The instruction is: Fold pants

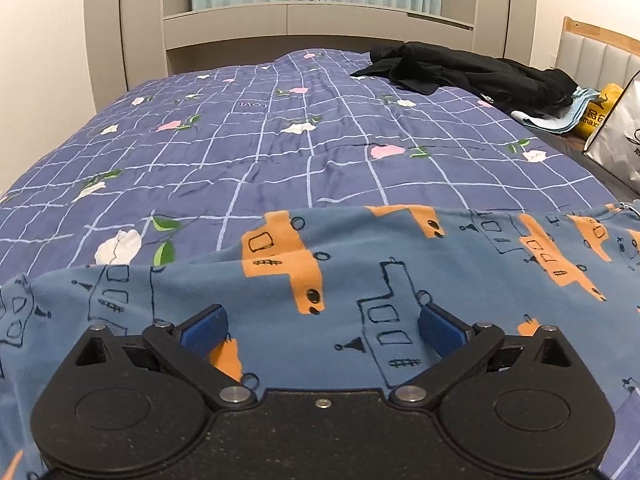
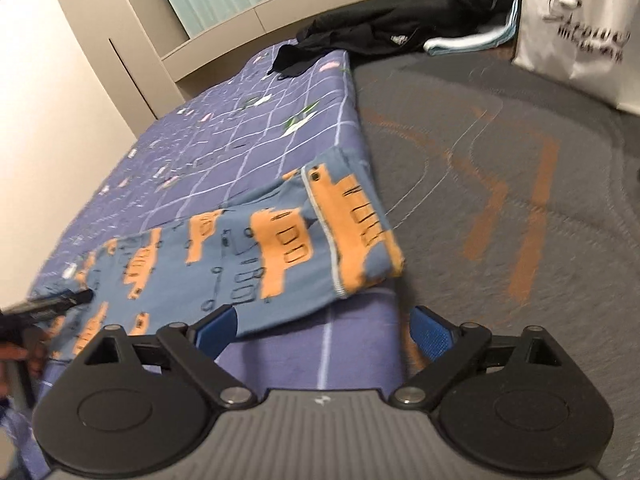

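Observation:
The pants (image 1: 340,280) are blue with orange car prints. They lie flat across the near part of a purple checked quilt (image 1: 240,140). My left gripper (image 1: 322,326) is open and empty, low over the middle of the pants. In the right wrist view the pants (image 2: 224,256) end in a cuff with white stitching at the quilt's (image 2: 248,128) right edge. My right gripper (image 2: 322,326) is open and empty, just short of that cuff end, over the quilt's edge. The left gripper's black tip (image 2: 60,300) shows at the far left of that view.
A black garment (image 1: 460,70) lies at the back right, also in the right wrist view (image 2: 392,28). A white bag (image 2: 576,32) stands at the right, with a light blue cloth (image 1: 560,116) beside it. A grey patterned mattress (image 2: 520,180) lies right of the quilt.

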Demonstrator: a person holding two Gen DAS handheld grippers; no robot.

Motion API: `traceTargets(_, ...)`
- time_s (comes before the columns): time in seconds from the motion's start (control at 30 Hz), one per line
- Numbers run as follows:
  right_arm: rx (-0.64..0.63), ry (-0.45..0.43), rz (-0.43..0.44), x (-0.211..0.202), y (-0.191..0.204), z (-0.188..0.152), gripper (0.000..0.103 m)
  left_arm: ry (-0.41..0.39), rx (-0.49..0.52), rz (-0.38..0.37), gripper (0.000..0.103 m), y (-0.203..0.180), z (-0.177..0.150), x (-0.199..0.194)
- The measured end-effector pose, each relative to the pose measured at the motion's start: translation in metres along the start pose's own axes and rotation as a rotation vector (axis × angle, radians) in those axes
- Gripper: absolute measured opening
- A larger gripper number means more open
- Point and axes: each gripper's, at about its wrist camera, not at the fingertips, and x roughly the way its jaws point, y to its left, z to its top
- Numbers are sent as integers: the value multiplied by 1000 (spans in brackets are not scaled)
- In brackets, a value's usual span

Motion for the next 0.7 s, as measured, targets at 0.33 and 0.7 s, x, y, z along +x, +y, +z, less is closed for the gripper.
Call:
traceTargets(0.33, 79, -68, -38, 5, -4, 7, 72, -22, -41, 5, 103, -3, -13, 0)
traceTargets(0.7, 400, -193, 40, 8, -24, 6, 35, -15, -76, -16, 102, -6, -5, -12)
